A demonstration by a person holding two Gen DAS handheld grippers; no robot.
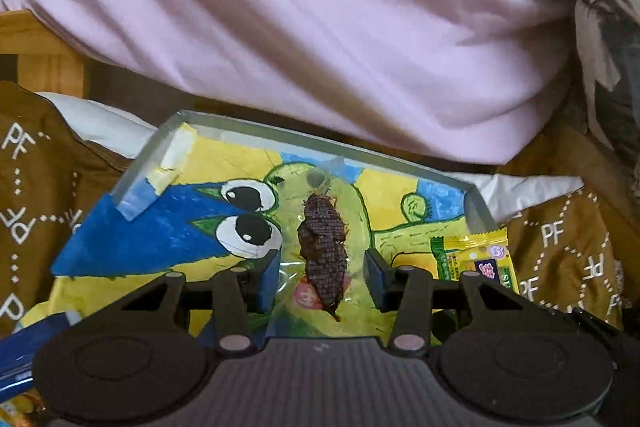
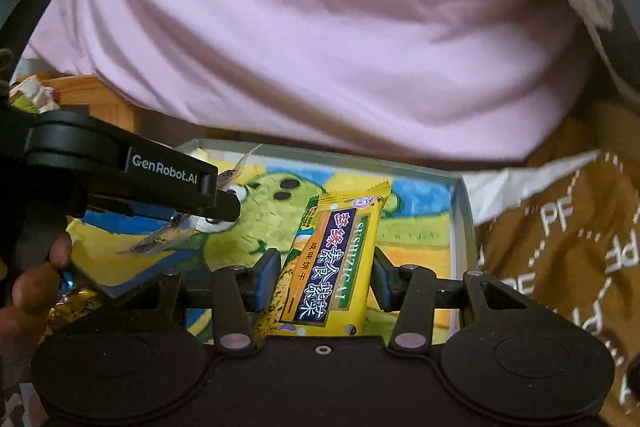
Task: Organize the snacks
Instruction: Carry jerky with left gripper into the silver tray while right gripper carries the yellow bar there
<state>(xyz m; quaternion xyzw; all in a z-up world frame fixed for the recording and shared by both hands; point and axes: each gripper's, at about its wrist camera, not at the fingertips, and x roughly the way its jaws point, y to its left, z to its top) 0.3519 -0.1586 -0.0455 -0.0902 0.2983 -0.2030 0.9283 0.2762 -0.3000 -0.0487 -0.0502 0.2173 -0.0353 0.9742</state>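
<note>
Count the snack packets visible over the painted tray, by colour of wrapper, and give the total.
Clear plastic packet with a dark brown dried snack, between the left tongs: 1
Yellow foil biscuit packet with purple label, between the right tongs: 1
Total: 2

tray (image 2: 460, 211) floor partly hidden

Pink creased shirt (image 1: 320, 27), black hand-held gripper (image 2: 320, 275), blue pads (image 2: 267, 279)

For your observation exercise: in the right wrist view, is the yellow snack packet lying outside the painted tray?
No: the yellow snack packet sits between the right tongs above the painted tray.
</note>
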